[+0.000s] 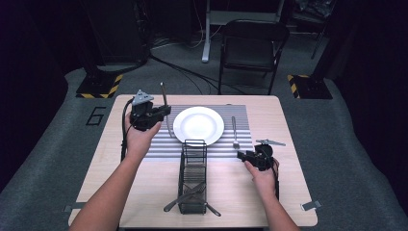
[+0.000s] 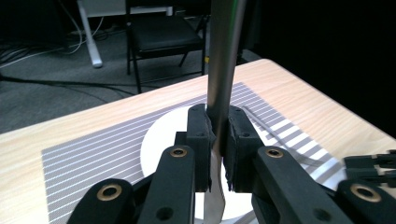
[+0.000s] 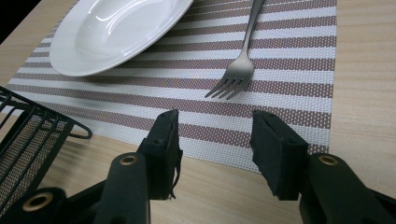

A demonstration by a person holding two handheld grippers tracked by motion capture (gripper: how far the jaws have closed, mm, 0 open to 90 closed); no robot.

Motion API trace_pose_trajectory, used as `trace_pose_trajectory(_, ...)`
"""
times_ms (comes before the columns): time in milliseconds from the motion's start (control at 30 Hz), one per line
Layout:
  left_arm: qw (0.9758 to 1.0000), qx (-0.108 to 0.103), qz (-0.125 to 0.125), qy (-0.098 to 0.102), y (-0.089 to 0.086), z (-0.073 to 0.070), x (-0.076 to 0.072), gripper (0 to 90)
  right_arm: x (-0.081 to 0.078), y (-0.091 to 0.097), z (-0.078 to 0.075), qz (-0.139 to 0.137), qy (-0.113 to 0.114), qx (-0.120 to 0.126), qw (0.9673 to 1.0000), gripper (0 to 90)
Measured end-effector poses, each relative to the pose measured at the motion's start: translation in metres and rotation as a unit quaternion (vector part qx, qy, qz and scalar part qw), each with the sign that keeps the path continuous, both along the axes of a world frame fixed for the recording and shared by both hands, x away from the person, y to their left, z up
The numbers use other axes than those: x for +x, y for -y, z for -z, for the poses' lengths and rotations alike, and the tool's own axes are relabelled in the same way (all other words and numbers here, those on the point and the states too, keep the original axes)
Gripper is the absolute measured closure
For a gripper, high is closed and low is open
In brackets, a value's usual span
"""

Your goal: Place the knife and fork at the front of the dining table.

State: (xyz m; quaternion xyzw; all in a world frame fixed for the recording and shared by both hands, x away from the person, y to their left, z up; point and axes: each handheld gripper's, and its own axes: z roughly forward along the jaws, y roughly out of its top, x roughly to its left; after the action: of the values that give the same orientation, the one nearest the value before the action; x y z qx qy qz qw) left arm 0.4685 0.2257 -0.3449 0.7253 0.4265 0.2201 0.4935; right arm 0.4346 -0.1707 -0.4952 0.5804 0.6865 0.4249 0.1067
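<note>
My left gripper [image 1: 165,111] hovers over the striped placemat [image 1: 240,113], just left of the white plate [image 1: 198,125]. It is shut on a silver utensil [image 1: 164,92] held nearly upright, handle end up. In the left gripper view my left gripper [image 2: 217,127] pinches the metal shaft [image 2: 223,51] between its pads; I cannot tell which kind of utensil it is. A fork [image 1: 234,130] lies on the mat right of the plate. My right gripper [image 1: 240,154] rests low near the mat's front right corner, open and empty, its jaws [image 3: 215,140] pointing toward the fork's tines [image 3: 233,84].
A black wire caddy [image 1: 193,178] stands in front of the plate, with more cutlery [image 1: 185,197] lying in its near end. Its rim [image 3: 28,135] is left of my right gripper. A folding chair [image 1: 252,43] stands beyond the table.
</note>
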Motion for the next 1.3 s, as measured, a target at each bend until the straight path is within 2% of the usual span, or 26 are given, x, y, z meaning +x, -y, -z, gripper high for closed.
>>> trace_pose_trajectory(233, 0.9993, 0.034, -0.013, 0.001, -0.008, 0.023, 0.007, 81.8, 0.0, -0.001, 0.001, -0.002, -0.002, 0.0, 1.0, 51.5)
trace_pose_trajectory(467, 0.9989, 0.038, -0.026, -0.004, -0.016, 0.045, 0.012, 81.8, 0.0, 0.0, 0.001, -0.004, 0.0, 0.0, 1.0, 51.5)
trace_pose_trajectory(733, 0.9984, 0.037, -0.04, -0.014, -0.024, 0.064, 0.01, 81.8, 0.001, 0.0, 0.002, -0.004, -0.005, 0.006, 1.0, 51.6)
trace_pose_trajectory(1300, 0.9978, 0.036, -0.047, -0.031, -0.033, 0.084, 0.005, 81.9, 0.001, 0.0, 0.003, -0.005, -0.008, 0.013, 0.9999, 51.9)
